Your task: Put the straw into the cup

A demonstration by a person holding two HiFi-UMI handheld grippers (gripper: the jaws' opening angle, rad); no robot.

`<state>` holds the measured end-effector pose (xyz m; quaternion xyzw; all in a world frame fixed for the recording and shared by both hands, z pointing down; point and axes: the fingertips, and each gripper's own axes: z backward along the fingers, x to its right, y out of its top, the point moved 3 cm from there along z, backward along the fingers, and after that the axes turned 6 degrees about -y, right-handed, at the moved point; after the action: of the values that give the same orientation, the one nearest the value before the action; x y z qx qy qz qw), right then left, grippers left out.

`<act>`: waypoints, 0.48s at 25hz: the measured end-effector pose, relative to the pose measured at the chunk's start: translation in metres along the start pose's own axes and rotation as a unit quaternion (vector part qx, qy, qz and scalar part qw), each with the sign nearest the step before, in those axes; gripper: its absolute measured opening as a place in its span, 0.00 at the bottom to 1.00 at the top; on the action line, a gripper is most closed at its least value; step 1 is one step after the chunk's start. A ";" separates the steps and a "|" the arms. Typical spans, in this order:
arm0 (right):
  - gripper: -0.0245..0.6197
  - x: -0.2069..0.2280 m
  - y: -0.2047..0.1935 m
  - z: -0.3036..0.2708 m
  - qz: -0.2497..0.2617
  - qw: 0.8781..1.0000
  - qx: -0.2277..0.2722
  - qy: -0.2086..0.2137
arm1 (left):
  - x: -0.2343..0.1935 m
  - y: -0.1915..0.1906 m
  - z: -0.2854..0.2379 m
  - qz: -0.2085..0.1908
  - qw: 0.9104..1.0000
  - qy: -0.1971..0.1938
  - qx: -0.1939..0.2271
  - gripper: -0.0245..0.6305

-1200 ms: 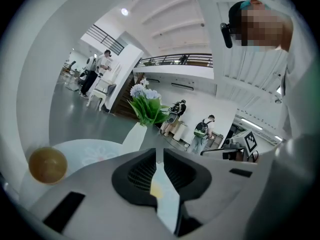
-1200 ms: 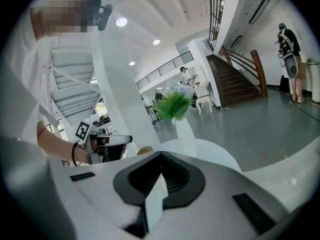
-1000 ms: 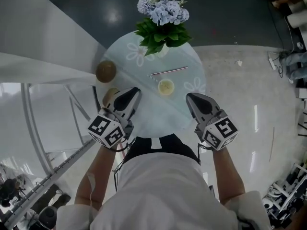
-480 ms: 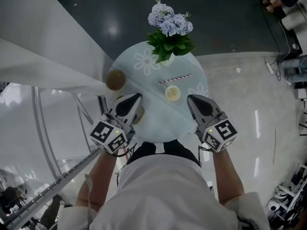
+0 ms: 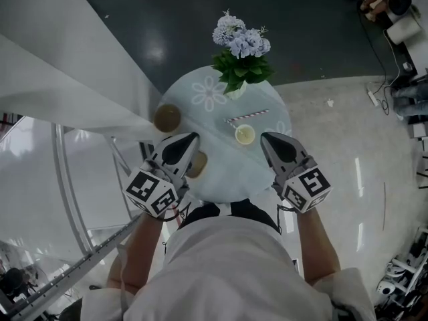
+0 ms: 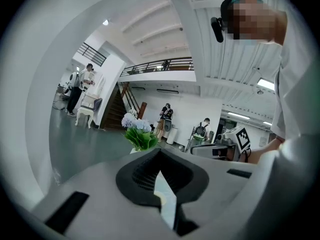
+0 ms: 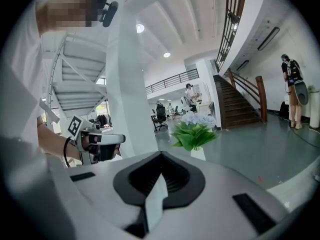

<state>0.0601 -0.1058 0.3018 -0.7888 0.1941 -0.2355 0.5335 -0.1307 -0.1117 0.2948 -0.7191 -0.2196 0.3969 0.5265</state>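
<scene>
Polished grey flooring surrounds a small round glass table (image 5: 226, 160) printed with white daisies, seen from above a person in a white top. A red-and-white striped straw (image 5: 248, 116) lies flat on the glass, just beyond a small cup (image 5: 245, 134) of pale yellow liquid and apart from it. Blue flowers (image 5: 242, 42) rise at the far edge, their leaves covering most of the vase (image 5: 235, 91).

The left gripper (image 5: 190, 139) and right gripper (image 5: 265, 139) hover over the near rim, either side of the cup, well short of the straw. Each gripper's own view shows its jaws drawn together to a point with nothing between them.

A brown-filled cup (image 5: 166, 118) stands at the table's left edge; a second one (image 5: 196, 164) is half hidden behind the left gripper. From both gripper views the tool bodies block nearly all the tabletop, so only the flowers show above them; straw and cup are out of sight there.
</scene>
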 end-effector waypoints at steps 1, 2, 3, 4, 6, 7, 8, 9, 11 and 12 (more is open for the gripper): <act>0.07 -0.002 0.002 0.000 0.001 1.000 0.001 -0.001 | 0.000 0.001 0.001 -0.002 1.000 -0.001 0.000 0.07; 0.07 -0.005 0.003 0.000 0.003 1.000 0.002 -0.001 | 0.001 0.003 0.002 -0.003 1.000 -0.001 0.001 0.07; 0.07 -0.007 0.004 0.000 0.006 1.000 0.003 0.001 | 0.001 0.004 0.003 -0.004 1.000 -0.002 0.001 0.07; 0.07 -0.010 0.005 0.000 0.009 1.000 0.004 0.002 | 0.001 0.005 0.004 -0.005 1.000 -0.003 0.002 0.07; 0.07 -0.014 0.006 -0.001 0.011 1.000 0.004 0.004 | 0.002 0.006 0.004 -0.007 1.000 -0.003 0.003 0.07; 0.07 -0.015 0.006 -0.001 0.012 1.000 0.004 0.005 | 0.003 0.007 0.004 -0.008 1.000 -0.004 0.003 0.07; 0.07 -0.017 0.006 -0.002 0.013 1.000 0.004 0.006 | 0.003 0.008 0.005 -0.010 1.000 -0.005 0.003 0.07; 0.07 -0.019 0.005 -0.002 0.014 1.000 0.003 0.008 | 0.004 0.008 0.005 -0.010 1.000 -0.006 0.003 0.07; 0.07 -0.023 0.004 -0.003 0.015 1.000 0.001 0.011 | 0.004 0.007 0.005 -0.008 1.000 -0.006 0.002 0.07; 0.07 -0.024 0.003 -0.003 0.016 1.000 0.000 0.012 | 0.004 0.007 0.006 -0.007 1.000 -0.005 0.002 0.07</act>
<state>0.0389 -0.0957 0.2955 -0.7824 0.2132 -0.2368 0.5351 -0.1336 -0.1082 0.2861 -0.7146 -0.2268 0.3975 0.5291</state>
